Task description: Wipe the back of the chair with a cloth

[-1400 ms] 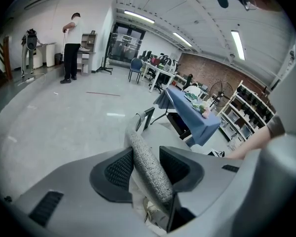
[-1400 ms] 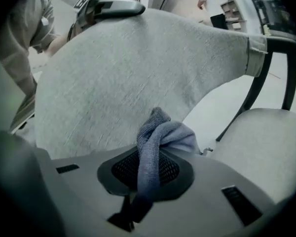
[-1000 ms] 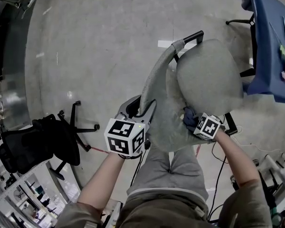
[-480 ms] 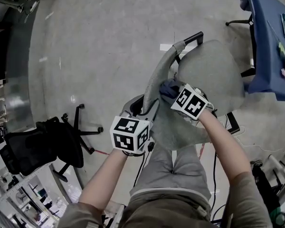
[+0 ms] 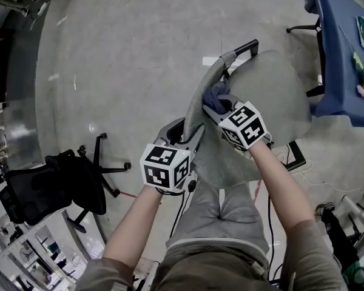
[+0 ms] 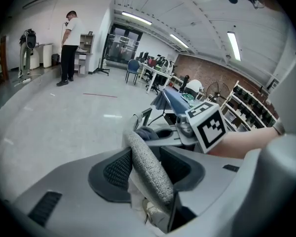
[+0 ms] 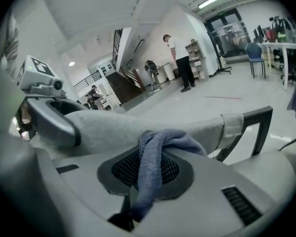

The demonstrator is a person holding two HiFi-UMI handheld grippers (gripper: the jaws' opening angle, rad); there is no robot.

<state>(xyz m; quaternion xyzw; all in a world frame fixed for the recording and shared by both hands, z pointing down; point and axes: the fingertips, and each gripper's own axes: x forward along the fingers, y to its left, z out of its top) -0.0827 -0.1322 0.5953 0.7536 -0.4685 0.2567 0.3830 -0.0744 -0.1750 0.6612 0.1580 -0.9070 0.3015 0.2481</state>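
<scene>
The grey fabric chair back [image 5: 221, 156] stands edge-up in front of me, with its seat [image 5: 273, 96] beyond. My left gripper [image 5: 185, 132] straddles the back's top edge [image 6: 148, 169]; its jaws are opening, the pads still against the fabric. My right gripper [image 5: 221, 105] is shut on a blue cloth [image 5: 213, 96], which it holds against the back near the top edge. In the right gripper view the cloth [image 7: 153, 167] hangs bunched between the jaws in front of the chair back [image 7: 113, 127].
A black office chair [image 5: 48, 183] lies at the lower left. At the right stands a blue-covered table [image 5: 343, 53]. The chair's black armrest [image 5: 246, 47] sticks out beyond the back. Cables [image 5: 273, 205] run on the floor. A person [image 6: 69, 48] stands far off.
My right gripper has carried the cloth from the low right of the chair back up and left to near its top edge. The left gripper has stayed on the edge.
</scene>
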